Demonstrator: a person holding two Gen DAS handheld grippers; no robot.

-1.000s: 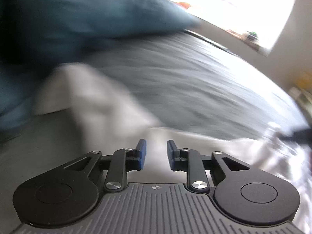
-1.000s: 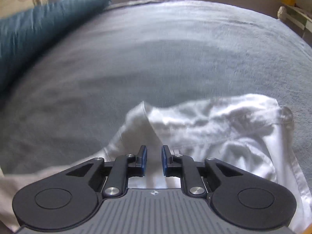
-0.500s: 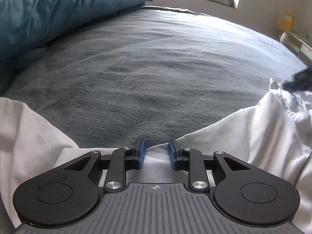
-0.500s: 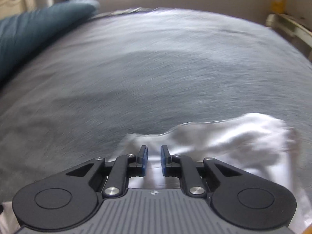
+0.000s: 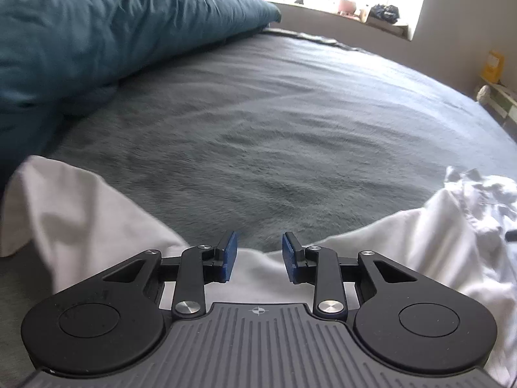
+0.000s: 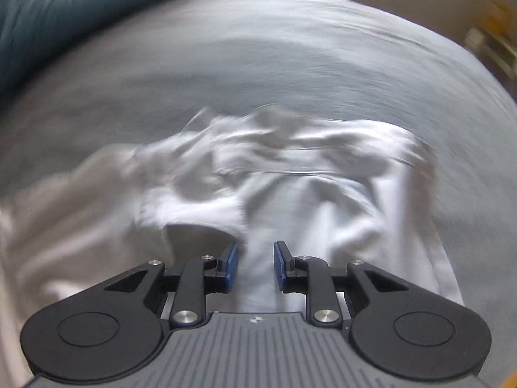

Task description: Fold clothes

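A white shirt (image 5: 429, 236) lies crumpled on the grey bed (image 5: 290, 129), near its front edge. The left gripper (image 5: 259, 252) hovers over the shirt's hem — its jaws are opening, with a gap between the blue pads and no cloth pinched. The right gripper (image 6: 256, 266) is above the shirt (image 6: 290, 177) too; its jaws are also opening, nothing clamped. A teal duvet (image 5: 97, 22) is at the far left.

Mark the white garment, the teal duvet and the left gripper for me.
white garment (image 6: 339, 200): right wrist view, crumpled middle.
teal duvet (image 5: 97, 26): left wrist view, bulging top.
left gripper (image 5: 259, 253): left wrist view, gap between opening fingertips.
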